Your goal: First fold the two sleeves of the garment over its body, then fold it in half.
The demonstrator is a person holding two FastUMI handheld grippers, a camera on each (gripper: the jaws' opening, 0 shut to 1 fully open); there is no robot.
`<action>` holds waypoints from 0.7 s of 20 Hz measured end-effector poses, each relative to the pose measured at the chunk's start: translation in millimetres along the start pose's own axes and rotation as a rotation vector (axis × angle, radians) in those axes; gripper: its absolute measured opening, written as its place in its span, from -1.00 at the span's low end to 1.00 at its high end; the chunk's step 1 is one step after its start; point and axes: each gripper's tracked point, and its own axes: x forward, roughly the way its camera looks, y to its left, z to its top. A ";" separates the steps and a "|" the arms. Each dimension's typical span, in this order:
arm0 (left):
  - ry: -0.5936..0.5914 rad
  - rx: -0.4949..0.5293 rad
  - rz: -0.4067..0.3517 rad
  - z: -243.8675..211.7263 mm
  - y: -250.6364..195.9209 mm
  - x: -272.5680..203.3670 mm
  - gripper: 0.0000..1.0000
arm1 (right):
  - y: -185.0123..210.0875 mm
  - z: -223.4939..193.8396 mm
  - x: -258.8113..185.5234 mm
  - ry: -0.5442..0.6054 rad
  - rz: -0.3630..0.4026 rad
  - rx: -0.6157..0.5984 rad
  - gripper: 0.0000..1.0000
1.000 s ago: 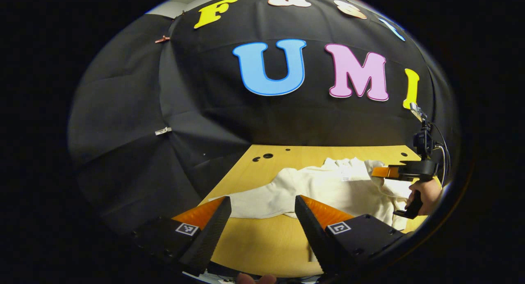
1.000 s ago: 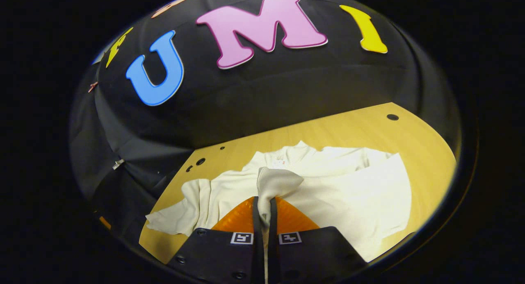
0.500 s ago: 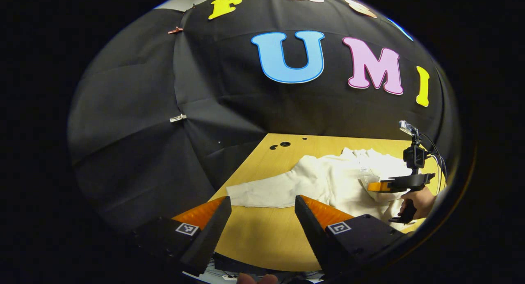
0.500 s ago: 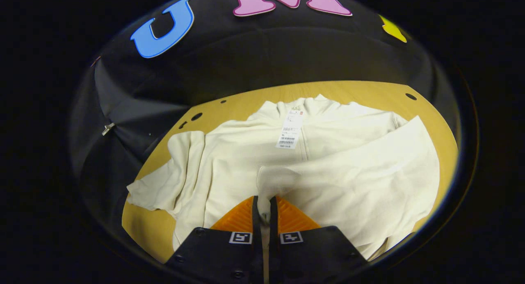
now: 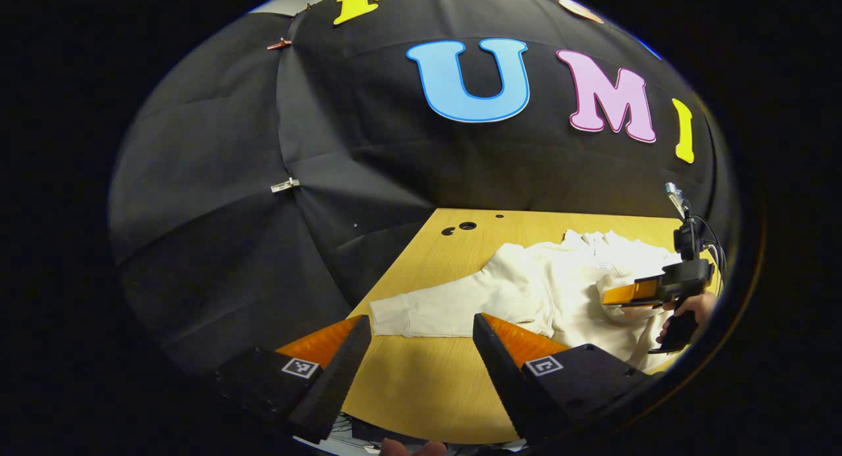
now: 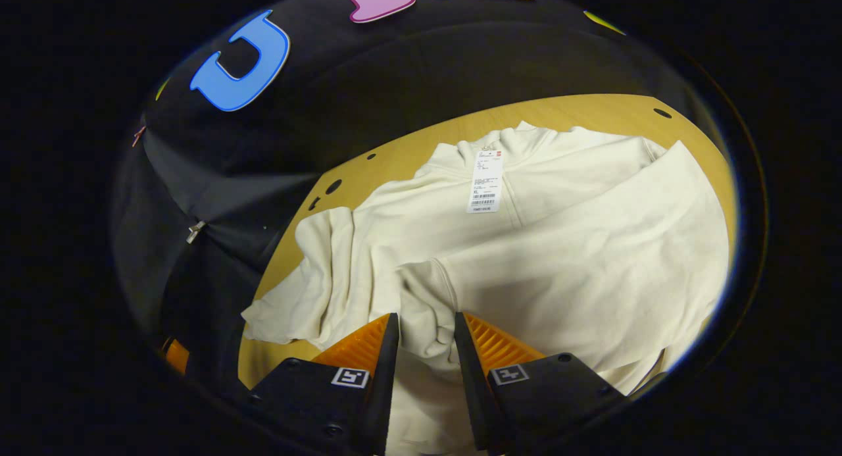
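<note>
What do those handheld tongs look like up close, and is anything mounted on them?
Each of the tongs has two long wedge-shaped fingers on black blocks, each block carrying a small square black-and-white marker. The left tongs and right tongs look alike in their own views. Seen from the left gripper view, the right tongs have a black pistol-style handle, a small camera on top and thin black cables.
</note>
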 end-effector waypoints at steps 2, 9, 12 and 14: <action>0.035 -0.010 0.001 -8.2 6.0 16.7 0.96 | 0.8 2.8 -13.4 -0.016 0.001 -0.021 0.25; 0.129 -0.065 0.051 -41.5 31.2 86.6 0.96 | -18.5 -7.9 -57.6 -0.011 -0.036 -0.103 0.29; 0.183 -0.094 0.072 -55.3 46.4 123.0 0.96 | -34.3 -10.1 -80.6 -0.020 -0.062 -0.087 0.29; 0.209 -0.085 0.108 -61.2 55.8 136.8 0.96 | -43.6 -13.2 -90.3 -0.013 -0.076 -0.100 0.29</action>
